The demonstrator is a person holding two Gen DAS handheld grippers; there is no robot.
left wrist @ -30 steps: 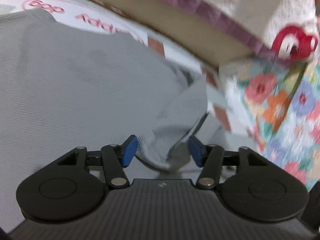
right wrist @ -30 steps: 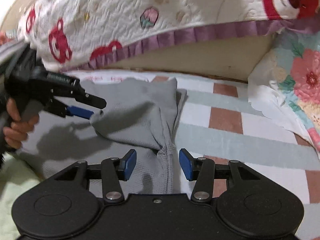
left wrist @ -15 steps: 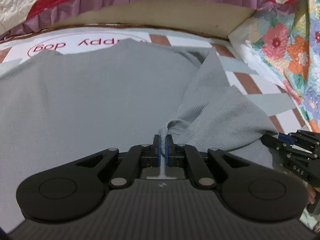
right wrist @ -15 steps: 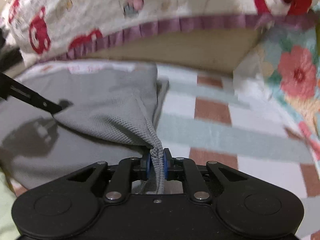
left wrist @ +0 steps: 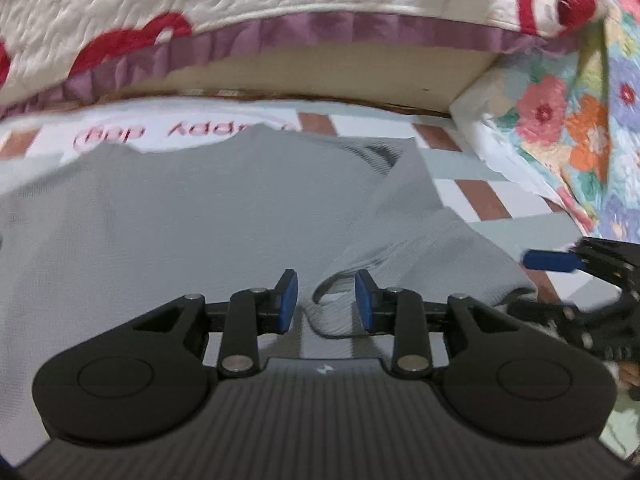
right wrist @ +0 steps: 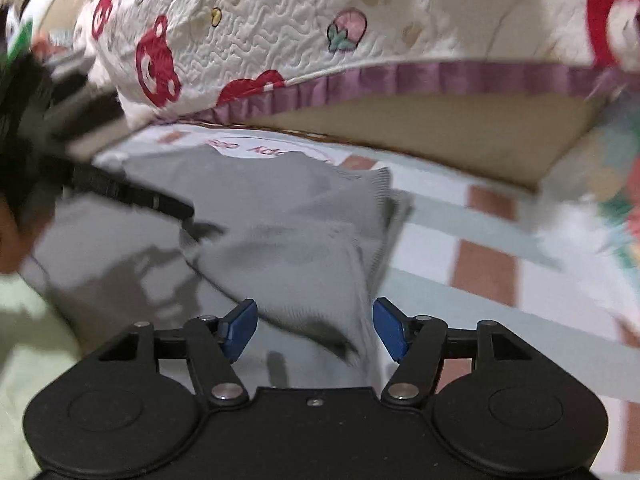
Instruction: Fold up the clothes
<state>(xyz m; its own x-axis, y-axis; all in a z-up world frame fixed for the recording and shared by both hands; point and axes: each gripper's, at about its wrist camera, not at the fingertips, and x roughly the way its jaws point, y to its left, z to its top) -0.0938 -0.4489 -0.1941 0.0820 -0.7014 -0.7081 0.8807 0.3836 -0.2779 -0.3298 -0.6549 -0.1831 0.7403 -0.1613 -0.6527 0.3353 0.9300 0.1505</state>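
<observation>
The left gripper has its blue tips spread apart w/ a bump of gray cloth lying loose between them, not pinched. The right gripper is spread wide too, and the folded edge of cloth sits between its tips, not squeezed. So both tongs hold nothing. The gray shirt lies flat on the checked mat, in the middle, w/ its right side flipped over onto the body as a fold. On the far side is the bear quilt w/ purple trim, and to the right a flower blanket. I think one side fold is done & just set down. Left to do, prob.: fold the other side in, then fold it in half & smooth it. The left part of the shirt looks flat, not folded yet.
</observation>
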